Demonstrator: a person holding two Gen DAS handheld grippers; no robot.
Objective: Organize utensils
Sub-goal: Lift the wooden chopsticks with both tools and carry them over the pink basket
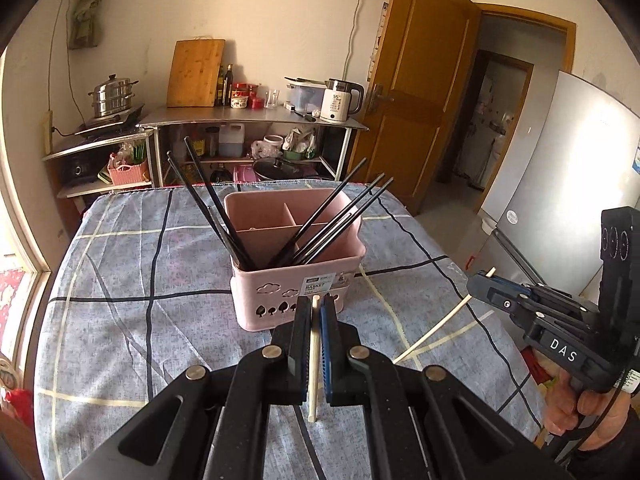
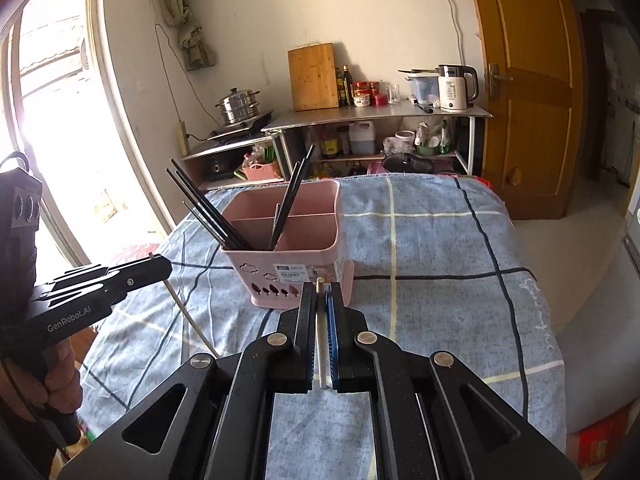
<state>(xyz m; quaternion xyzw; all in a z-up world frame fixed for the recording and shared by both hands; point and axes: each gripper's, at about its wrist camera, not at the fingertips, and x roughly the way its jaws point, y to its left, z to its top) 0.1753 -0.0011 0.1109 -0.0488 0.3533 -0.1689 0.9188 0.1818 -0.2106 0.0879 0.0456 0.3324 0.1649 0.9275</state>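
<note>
Blue-grey checked cloth point(image 1: 120, 280) covers the table, where one pink basket point(image 1: 296, 280) with three compartments holds about seven black chopsticks point(image 1: 332, 220), fanned left and right; their lower ends are hidden. Each gripper pinches one pale chopstick: left gripper point(image 1: 317, 308) around one point(image 1: 314, 360) pointing toward the basket, right gripper point(image 2: 321, 294) likewise point(image 2: 322, 344).

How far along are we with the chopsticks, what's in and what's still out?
Done: the black chopsticks already stand in the pink basket. In hand: the left claw and the right claw are each shut on a pale chopstick. Left: both pale sticks still need dropping into the basket; none is in yet.
</note>
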